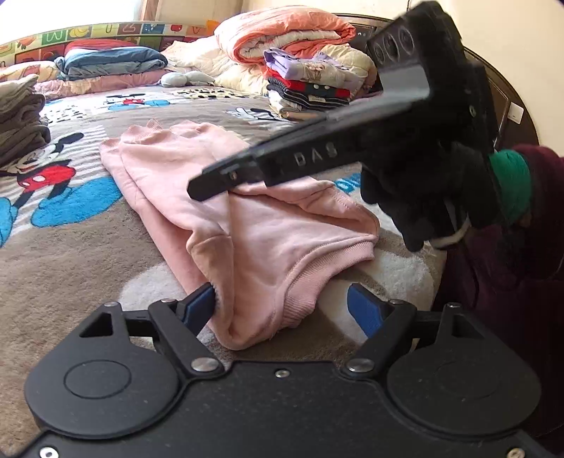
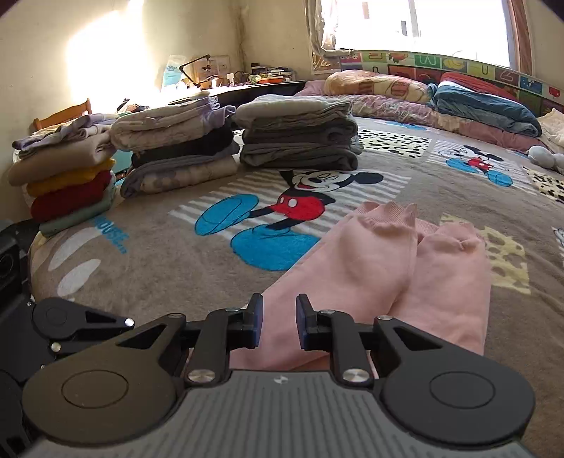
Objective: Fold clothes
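Note:
Pink trousers (image 1: 268, 239) lie folded lengthwise on the Mickey Mouse blanket (image 1: 70, 246), their waistband nearest the left wrist camera. My left gripper (image 1: 282, 310) stands wide open with the waistband end between its blue pads (image 1: 199, 306); the left pad touches the cloth and the right one is clear of it. My right gripper (image 1: 211, 183), held by a black-gloved hand (image 1: 423, 197), hovers just over the trousers' middle. In the right wrist view my right gripper (image 2: 278, 324) shows a narrow gap between its pads, nothing pinched, with the trousers (image 2: 405, 267) and their cuffs lying beyond.
Three stacks of folded clothes (image 2: 296, 141) (image 2: 176, 151) (image 2: 67, 176) line the bed's far left side. Another folded stack (image 1: 310, 81) and an orange quilt (image 1: 282, 31) sit at the headboard end. Pillows and folded bedding (image 2: 486, 102) lie under the window.

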The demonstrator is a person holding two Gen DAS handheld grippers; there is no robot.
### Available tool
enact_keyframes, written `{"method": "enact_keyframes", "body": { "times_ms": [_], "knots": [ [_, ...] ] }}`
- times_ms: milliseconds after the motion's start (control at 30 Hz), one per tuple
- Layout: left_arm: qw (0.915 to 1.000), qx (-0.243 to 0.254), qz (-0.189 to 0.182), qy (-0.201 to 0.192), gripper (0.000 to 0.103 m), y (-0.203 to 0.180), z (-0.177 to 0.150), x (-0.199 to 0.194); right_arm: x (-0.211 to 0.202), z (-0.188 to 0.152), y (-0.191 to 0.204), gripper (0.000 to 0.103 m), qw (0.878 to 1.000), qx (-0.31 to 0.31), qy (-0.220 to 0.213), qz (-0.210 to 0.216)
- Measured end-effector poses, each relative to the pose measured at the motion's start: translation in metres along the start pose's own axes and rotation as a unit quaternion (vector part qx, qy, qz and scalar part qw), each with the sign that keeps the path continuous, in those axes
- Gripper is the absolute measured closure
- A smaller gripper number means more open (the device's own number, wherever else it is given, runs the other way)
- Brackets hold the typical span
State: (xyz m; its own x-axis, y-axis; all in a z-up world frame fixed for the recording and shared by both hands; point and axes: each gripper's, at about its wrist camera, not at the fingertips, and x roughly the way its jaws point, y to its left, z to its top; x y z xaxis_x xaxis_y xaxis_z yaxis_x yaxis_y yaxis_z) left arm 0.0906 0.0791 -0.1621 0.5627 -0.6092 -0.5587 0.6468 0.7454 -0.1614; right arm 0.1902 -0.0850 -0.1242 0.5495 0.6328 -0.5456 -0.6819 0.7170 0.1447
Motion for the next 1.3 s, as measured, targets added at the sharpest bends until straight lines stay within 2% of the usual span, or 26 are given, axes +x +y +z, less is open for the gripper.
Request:
{"method": "enact_keyframes", "body": {
  "times_ms": [67,133,200,267,300,367,433,533,600,767,833,933,1000,1067,1133,1200,1267,1300],
  "knots": [
    [0.9999,-0.002,0.004,-0.011,0.022,-0.001,0.001,-0.002,0.0,-0.007,0.005,0.081,1.0,0.002,0.002,0.01],
    [1.0,0.007,0.001,-0.004,0.022,-0.006,0.0,0.003,0.001,-0.013,0.011,0.081,1.0,0.005,0.003,0.019],
    [0.9989,0.042,0.003,0.018,0.022,-0.016,-0.005,0.013,0.005,-0.017,0.012,0.081,1.0,0.002,0.011,0.021],
    [0.9943,0.096,0.028,0.036,0.022,-0.028,-0.011,0.021,0.016,-0.02,0.01,0.081,0.999,0.006,0.038,0.021],
    [0.9922,0.114,0.034,0.036,0.022,-0.032,-0.013,0.021,0.016,-0.021,0.01,0.081,0.999,0.005,0.039,0.019],
    [0.9922,0.114,0.036,0.035,0.022,-0.03,-0.013,0.018,0.015,-0.021,0.01,0.081,0.999,0.003,0.039,0.014],
    [0.9919,0.116,0.038,0.034,0.022,-0.029,-0.014,0.017,0.006,-0.02,0.014,0.081,1.0,-0.002,0.019,0.012],
    [0.9901,0.128,0.044,0.037,0.02,-0.031,-0.017,0.02,-0.002,-0.022,0.023,0.081,0.999,-0.023,0.003,0.03],
    [0.9896,0.129,0.049,0.04,0.02,-0.032,-0.018,0.02,0.014,-0.025,0.027,0.081,0.998,-0.049,0.044,0.017],
    [0.9892,0.13,0.051,0.044,0.019,-0.025,-0.017,0.002,0.013,-0.031,0.03,0.081,0.998,-0.055,0.043,0.011],
    [0.9914,0.115,0.056,0.029,0.019,-0.016,-0.016,-0.017,0.005,-0.032,0.035,0.081,0.997,-0.067,0.03,0.008],
    [0.9974,0.035,0.055,-0.03,0.019,0.011,-0.009,-0.048,-0.004,-0.034,0.037,0.081,0.997,-0.074,0.004,0.009],
    [0.9949,-0.023,0.07,-0.069,0.019,0.03,-0.003,-0.058,0.001,-0.039,0.044,0.081,0.994,-0.104,0.021,-0.004],
    [0.9874,-0.077,0.093,-0.102,0.019,0.043,0.004,-0.06,0.006,-0.043,0.051,0.081,0.99,-0.135,0.038,-0.017],
    [0.9771,-0.126,0.113,-0.13,0.019,0.055,0.011,-0.058,-0.001,-0.04,0.054,0.081,0.991,-0.132,0.02,-0.02],
    [0.9673,-0.171,0.116,-0.147,0.021,0.065,0.019,-0.052,-0.008,-0.044,0.061,0.081,0.988,-0.156,-0.002,-0.016],
    [0.9583,-0.213,0.105,-0.158,0.028,0.076,0.03,-0.042,0.006,-0.052,0.061,0.08,0.985,-0.164,0.04,-0.02],
    [0.955,-0.23,0.102,-0.158,0.028,0.081,0.036,-0.036,0.003,-0.054,0.059,0.08,0.987,-0.156,0.029,-0.016]
  ]
}}
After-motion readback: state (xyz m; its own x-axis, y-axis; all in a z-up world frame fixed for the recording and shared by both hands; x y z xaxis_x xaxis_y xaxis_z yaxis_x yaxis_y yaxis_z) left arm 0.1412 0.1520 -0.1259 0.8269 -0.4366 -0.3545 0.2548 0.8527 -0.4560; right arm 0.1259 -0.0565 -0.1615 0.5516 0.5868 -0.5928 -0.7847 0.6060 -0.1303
